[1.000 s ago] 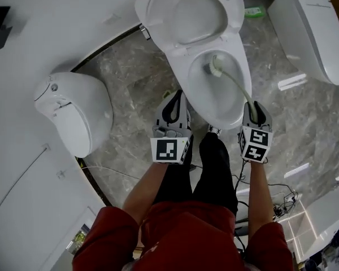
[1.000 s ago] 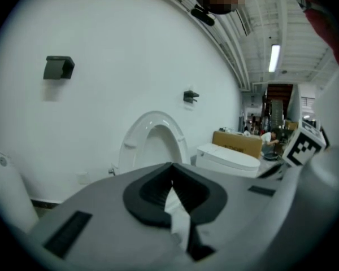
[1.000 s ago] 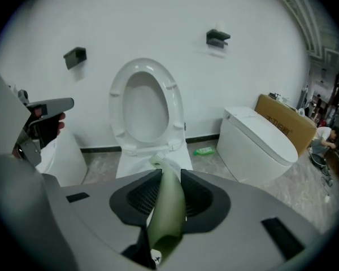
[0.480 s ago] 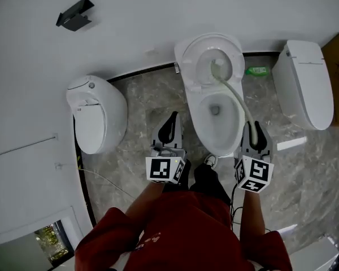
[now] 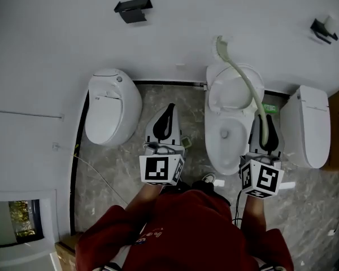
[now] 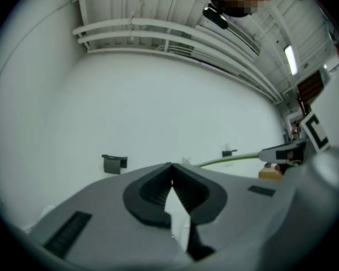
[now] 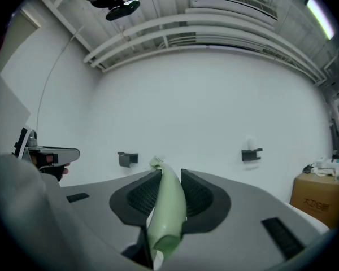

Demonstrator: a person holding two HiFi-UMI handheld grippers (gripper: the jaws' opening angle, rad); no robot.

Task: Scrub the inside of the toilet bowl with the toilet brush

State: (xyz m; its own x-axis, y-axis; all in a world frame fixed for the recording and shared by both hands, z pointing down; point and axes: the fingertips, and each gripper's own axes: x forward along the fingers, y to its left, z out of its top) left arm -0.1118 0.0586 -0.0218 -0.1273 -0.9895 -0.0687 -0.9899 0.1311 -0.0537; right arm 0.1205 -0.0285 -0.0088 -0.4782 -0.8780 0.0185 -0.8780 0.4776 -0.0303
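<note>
The white toilet (image 5: pixel 221 151) stands against the wall with its lid and seat up, and its bowl (image 5: pixel 226 133) is open to view. My right gripper (image 5: pixel 264 122) (image 7: pixel 170 173) is shut on the pale green handle of the toilet brush (image 5: pixel 246 78) (image 7: pixel 168 205). The handle curves up and away to the brush head (image 5: pixel 219 43), which is raised in front of the white wall, above the toilet. The thin green handle (image 6: pixel 231 160) also shows in the left gripper view. Left of the toilet, my left gripper (image 5: pixel 169 108) (image 6: pixel 170 165) is held level with its tips together and nothing in it.
A second white toilet (image 5: pixel 112 107) stands to the left and a third (image 5: pixel 311 126) to the right. Dark brackets (image 5: pixel 133 9) (image 5: pixel 322 28) hang on the wall. A cardboard box (image 7: pixel 319 197) stands at the far right. A green item (image 5: pixel 269 108) lies on the marble floor.
Both grippers have risen a long way. The brush head has come up out of the bowl, past the raised seat, and now is in front of the wall. The head view has tilted up.
</note>
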